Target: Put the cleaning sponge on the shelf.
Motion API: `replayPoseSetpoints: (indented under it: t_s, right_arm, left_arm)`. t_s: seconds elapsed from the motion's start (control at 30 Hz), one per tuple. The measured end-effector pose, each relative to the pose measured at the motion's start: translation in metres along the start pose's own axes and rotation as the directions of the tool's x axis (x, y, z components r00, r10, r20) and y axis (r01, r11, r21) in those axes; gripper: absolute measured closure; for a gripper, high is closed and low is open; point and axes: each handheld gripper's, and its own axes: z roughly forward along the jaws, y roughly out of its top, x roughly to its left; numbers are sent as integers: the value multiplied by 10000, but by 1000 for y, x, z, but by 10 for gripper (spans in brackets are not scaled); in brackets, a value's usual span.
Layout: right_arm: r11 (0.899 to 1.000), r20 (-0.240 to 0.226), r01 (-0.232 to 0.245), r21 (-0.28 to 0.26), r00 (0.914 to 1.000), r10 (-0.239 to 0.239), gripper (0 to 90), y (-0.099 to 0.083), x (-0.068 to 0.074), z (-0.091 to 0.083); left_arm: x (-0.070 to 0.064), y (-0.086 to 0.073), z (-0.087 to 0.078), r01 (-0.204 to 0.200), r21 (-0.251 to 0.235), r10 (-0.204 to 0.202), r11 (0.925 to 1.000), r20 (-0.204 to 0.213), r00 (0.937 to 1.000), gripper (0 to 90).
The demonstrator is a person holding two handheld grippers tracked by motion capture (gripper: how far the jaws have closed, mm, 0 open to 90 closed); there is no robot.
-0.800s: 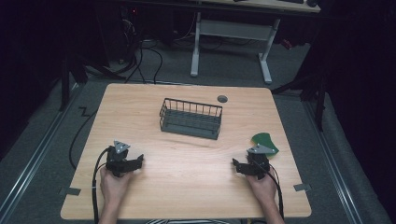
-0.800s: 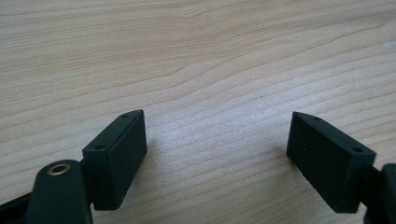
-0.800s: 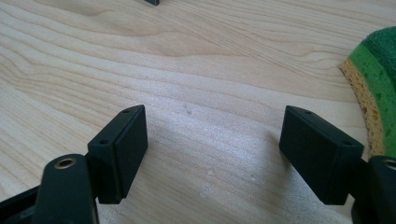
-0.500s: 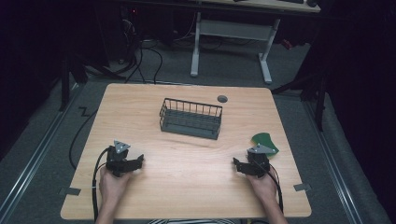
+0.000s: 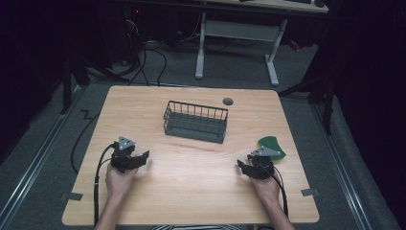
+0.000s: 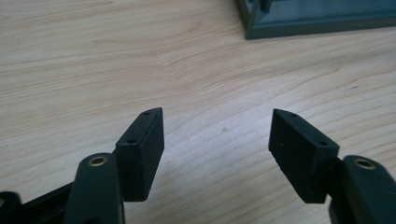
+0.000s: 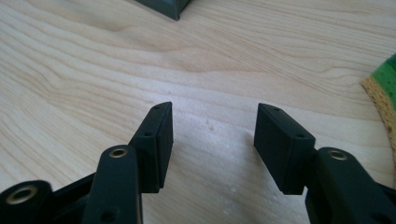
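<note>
A dark wire basket (image 5: 195, 121) stands at the middle back of the wooden table (image 5: 191, 191). A green sponge (image 5: 271, 145) with a tan underside lies at the right, just behind my right gripper (image 5: 243, 166). That gripper rests low over the table, open, with bare wood between its jaws (image 7: 212, 123); the sponge's edge (image 7: 384, 88) shows at its right. My left gripper (image 5: 141, 159) sits at the front left, open and empty (image 6: 217, 126), with the basket's base (image 6: 317, 21) ahead of it.
A small grey round grommet (image 5: 228, 101) is set in the table near its back edge. Cables trail from both grippers over the front edge. A white-legged desk (image 5: 234, 33) stands beyond the table on the dark floor.
</note>
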Motion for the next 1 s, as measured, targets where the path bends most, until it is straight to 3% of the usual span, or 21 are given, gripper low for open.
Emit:
replayPoseSetpoints:
  t_s: [0.2, 0.27, 0.5, 0.57, 0.77, 0.87, 0.9, 1.0]
  right_arm:
    - [9994, -133, -240, -243, 9996, 237, 508, 9, 4, 3]
    - [9991, -153, -213, -380, 9997, 207, 515, 14, 6, 5]
    - [9989, -317, -140, -450, 9994, 126, 531, 34, 12, 10]
    - [9984, -370, -153, -549, 9992, 133, 535, 39, 13, 12]
    - [9981, -460, -198, -584, 9988, 171, 548, 53, 18, 22]
    - [9977, -489, -292, -607, 9985, 263, 553, 58, 20, 25]
    - [9976, -478, -275, -641, 9986, 244, 559, 62, 21, 28]
    - [9976, -407, -359, -595, 9986, 335, 564, 65, 22, 33]
  left_arm:
    - [-3, 15, 7, -354, 220, 354, 9991, 29, 9994, 371]
    - [-2, 18, 8, -198, -86, 199, 9998, 101, 9998, 389]
    - [1, 30, 13, -16, -197, 20, 9998, 162, 9999, 419]
    - [-2, 38, 17, -477, -69, 475, 9988, -155, 9987, 415]
    - [-6, 58, 30, -641, 79, 640, 9979, 135, 9979, 444]
    - [-7, 61, 33, -557, -109, 559, 9984, 213, 9982, 466]
    - [-9, 64, 38, -628, 148, 624, 9979, 223, 9978, 461]
    - [-12, 67, 45, -737, 325, 728, 9968, 259, 9970, 466]
